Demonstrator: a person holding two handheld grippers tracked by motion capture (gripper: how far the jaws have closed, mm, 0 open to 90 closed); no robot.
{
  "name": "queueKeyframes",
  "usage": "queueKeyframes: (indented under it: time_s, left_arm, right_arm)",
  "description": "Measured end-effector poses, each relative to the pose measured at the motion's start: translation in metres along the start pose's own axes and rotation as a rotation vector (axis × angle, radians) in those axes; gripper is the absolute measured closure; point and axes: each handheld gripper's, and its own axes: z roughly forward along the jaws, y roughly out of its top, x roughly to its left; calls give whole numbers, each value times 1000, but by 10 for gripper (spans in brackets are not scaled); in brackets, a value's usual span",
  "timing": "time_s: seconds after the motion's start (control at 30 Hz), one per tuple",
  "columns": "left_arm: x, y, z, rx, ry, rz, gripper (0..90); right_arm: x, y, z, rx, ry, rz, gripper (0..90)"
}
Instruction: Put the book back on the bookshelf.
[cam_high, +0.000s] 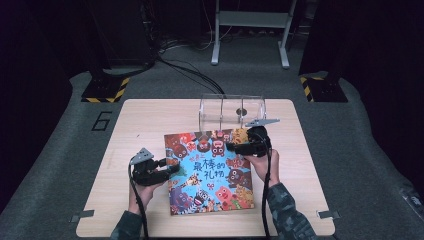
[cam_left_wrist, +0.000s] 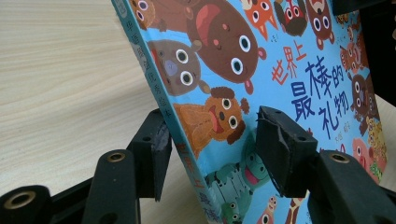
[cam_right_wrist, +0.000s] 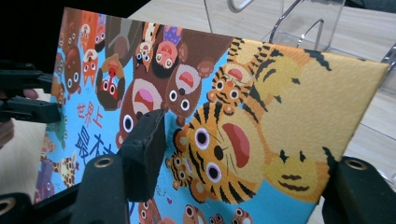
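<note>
Right gripper (cam_right_wrist: 243, 154) far finger hidden behind book (cam_right_wrist: 280, 107); grip unclear.

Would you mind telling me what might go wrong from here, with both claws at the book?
1. The left claw straddles the book's spine edge with jaws apart from it, so the book could slip if lifted now.
2. The right claw stands wide around a corner; closing there may bend the cover.
3. The clear rack sits just behind the book, so a forward push could knock it.
</note>
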Motion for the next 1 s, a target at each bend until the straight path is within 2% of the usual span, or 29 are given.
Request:
queueKeyframes:
  time_s: [0.17,0.37,0.5,0.53,0.67,0.8,1.0]
  left_arm:
    - [-2,2,-2,-2,9,15,474]
    - [-4,6,-4,-13,16,39,478]
    - [-2,6,-5,-22,2,45,494]
    - [-2,6,-5,-35,10,47,494]
    - [-2,8,-7,-24,8,63,501]
    - [-3,10,-8,-38,16,56,511]
    - [-4,13,-9,-48,25,76,517]
  right_arm:
    - [0,1,-1,-11,2,-8,385]
    - [2,4,-5,-10,-4,8,387]
    - [3,5,-6,-12,-4,-3,388]
    - [3,5,-6,-16,-2,-7,388]
    - [5,7,-8,-22,-11,-19,387]
    - [7,9,-10,-33,-21,-50,387]
    - [9,11,-12,-44,-26,-63,388]
